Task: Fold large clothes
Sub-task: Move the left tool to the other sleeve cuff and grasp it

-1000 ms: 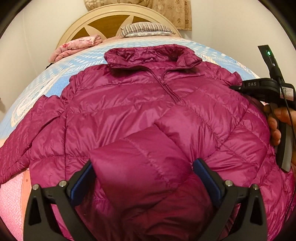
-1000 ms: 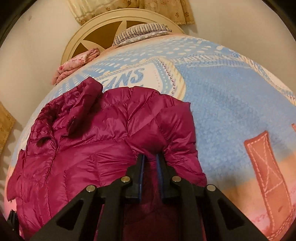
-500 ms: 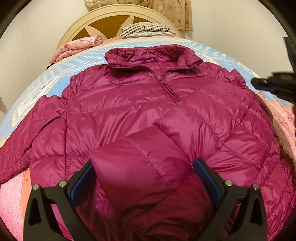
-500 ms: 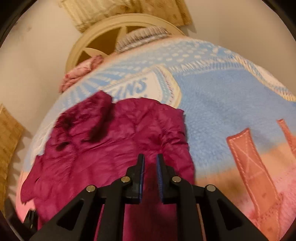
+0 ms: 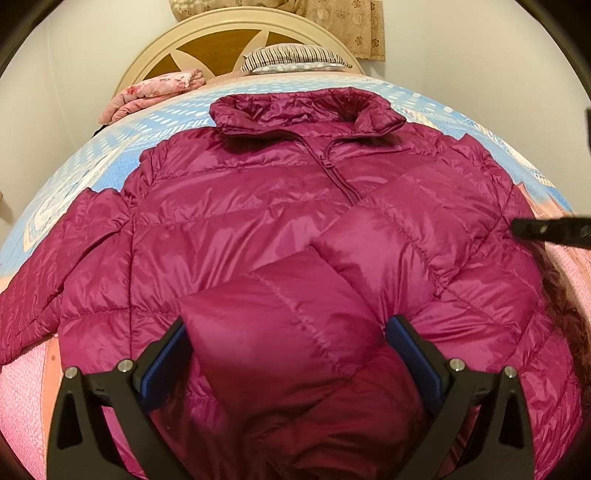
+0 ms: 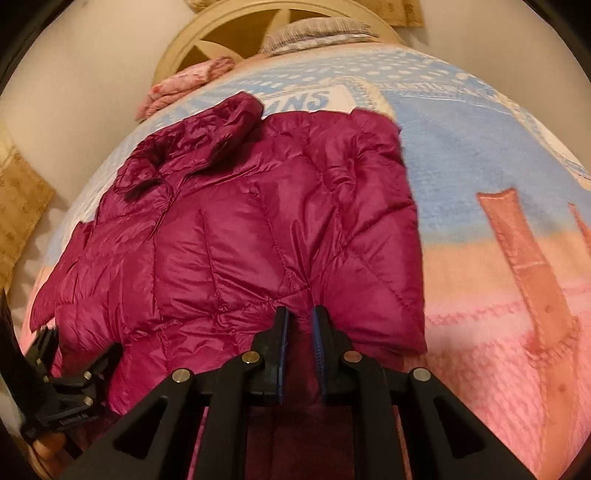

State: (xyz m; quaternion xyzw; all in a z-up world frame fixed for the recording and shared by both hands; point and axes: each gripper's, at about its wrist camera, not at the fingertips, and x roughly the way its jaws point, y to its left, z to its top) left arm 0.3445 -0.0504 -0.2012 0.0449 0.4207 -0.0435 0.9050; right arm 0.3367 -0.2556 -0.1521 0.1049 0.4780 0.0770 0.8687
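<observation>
A magenta puffer jacket [image 5: 258,221] lies front up on the bed, collar toward the headboard. One sleeve [image 5: 280,325] is folded across its front. The sleeve's end lies between the wide-apart fingers of my left gripper [image 5: 288,354], which is open. My right gripper [image 6: 299,325] is shut on a pinch of the jacket's [image 6: 258,229] right edge, and the fabric there is drawn up into the pads. Part of the right gripper [image 5: 550,230] shows as a black bar at the right rim of the left wrist view. The left gripper [image 6: 74,387] appears low left in the right wrist view.
The bed is covered by a blue, pink and orange blanket [image 6: 480,166]. At its head stand a cream headboard [image 5: 207,40], a striped pillow [image 5: 291,59] and a folded pink floral cloth [image 5: 155,88]. A beige curtain [image 5: 332,22] hangs behind.
The right gripper, still shut on the jacket's edge, has moved off to the right; the hand on it has left the left wrist view. The jacket's right side now lies spread wider. The left gripper has not moved.
</observation>
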